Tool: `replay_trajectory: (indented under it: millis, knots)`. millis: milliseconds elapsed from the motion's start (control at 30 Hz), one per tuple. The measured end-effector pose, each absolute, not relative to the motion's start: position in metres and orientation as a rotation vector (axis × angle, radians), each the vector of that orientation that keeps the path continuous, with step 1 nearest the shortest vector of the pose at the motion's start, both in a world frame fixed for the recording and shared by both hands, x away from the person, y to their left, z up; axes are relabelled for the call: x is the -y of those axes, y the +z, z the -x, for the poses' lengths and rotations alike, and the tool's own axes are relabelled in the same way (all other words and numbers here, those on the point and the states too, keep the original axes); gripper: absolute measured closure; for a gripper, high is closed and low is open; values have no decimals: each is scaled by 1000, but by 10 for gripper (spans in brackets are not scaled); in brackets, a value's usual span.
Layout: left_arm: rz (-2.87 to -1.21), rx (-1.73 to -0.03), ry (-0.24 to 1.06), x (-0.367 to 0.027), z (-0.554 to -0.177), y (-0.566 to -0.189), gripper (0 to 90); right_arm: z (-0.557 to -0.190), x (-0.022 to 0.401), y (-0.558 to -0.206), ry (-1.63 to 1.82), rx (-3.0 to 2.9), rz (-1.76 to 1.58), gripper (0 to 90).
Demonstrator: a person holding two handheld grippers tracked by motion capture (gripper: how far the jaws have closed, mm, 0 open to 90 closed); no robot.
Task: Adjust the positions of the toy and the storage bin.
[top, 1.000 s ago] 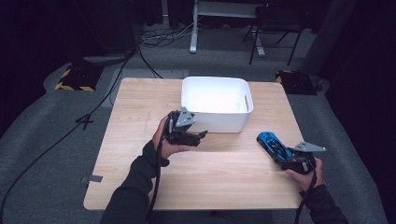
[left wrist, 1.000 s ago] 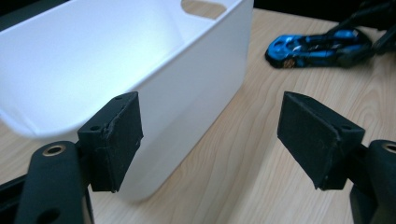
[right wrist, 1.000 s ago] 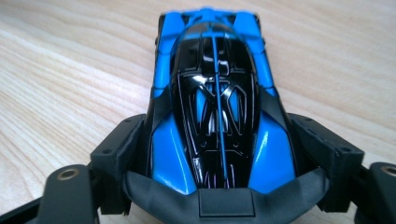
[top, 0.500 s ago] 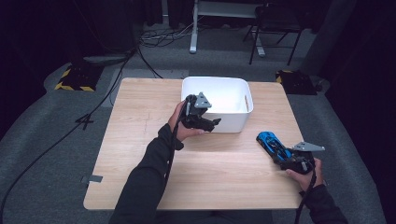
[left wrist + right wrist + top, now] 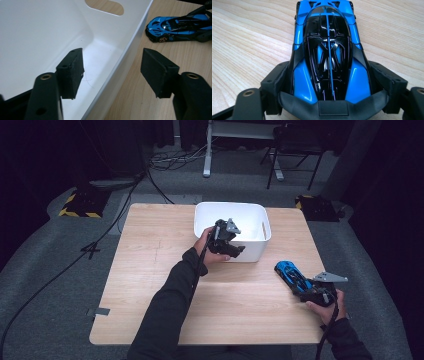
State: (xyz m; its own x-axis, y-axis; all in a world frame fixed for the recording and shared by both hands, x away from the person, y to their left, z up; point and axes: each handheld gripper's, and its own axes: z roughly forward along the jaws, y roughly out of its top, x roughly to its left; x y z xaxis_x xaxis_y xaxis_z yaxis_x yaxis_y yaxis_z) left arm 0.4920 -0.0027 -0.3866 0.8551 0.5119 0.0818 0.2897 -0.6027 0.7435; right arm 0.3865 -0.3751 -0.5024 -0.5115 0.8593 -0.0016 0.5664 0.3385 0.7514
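Blue toy car [image 5: 329,50] on the counter [image 5: 150,270], well right of the white tub [image 5: 255,247], clamped at its rear flanks by the right tongs [image 5: 300,287] — pads pressed tight on both sides, wheels seemingly down on the wood. Likely light and stiff, a hard glossy shell, so slippery under the pads; thin rear wing and roof fins probably the fragile bits. Best taken just as now, across the wide rear body below the fins, square and low, not by nose or wing.

Left tongs [image 5: 112,72] open, straddling the near right wall of the tub, one pad [image 5: 72,72] inside over the bare white floor, the other outside above the wood — nothing pressed yet, though the gap has just been narrowing with the wall between. Probably meant to steady the tub for the car's arrival.

Against the earlier frames: left hand [image 5: 210,252] then on the counter at the tub's front left corner, now carried across to the front rim, further right. Right hand [image 5: 325,305] and car unchanged, same spot, same grip. Tub not shifted.
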Motion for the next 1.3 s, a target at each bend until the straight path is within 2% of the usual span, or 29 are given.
replay_trajectory:
  millis: [33, 67, 133, 167, 200, 300, 400, 467, 1100, 1167, 1300]
  knots:
    - [-2252, -578, 369, 3, -492, -387, 402, -386, 375, -502, 1002, -2207, -1259, 243]
    - [-2272, -559, 340, 4, -494, -387, 478, -386, 375, -502, 1001, -2210, -1258, 243]
    - [-2286, -557, 334, 5, -495, -387, 540, -386, 375, -502, 1002, -2207, -1261, 243]
    - [-2311, -549, 332, 7, -495, -389, 540, -386, 375, -502, 1002, -2208, -1259, 243]
    - [-2308, -536, 331, 7, -496, -389, 619, -386, 375, -502, 1003, -2207, -1261, 243]
    - [-2283, -517, 289, 5, -497, -386, 684, -386, 375, -502, 1003, -2206, -1261, 243]
    - [-2292, -505, 252, 5, -491, -385, 711, -386, 375, -502, 1001, -2210, -1256, 243]
    - [-2298, -487, 271, 7, -485, -384, 733, -386, 375, -502, 1001, -2210, -1257, 243]
    - [-2298, -319, 228, 6, -430, -383, 739, -386, 375, -502, 999, -2208, -1258, 243]
    - [-2290, -330, 209, 5, -427, -381, 716, -386, 375, -502, 999, -2209, -1257, 243]
    - [-2284, -331, 251, 4, -423, -379, 626, -386, 375, -502, 999, -2209, -1257, 242]
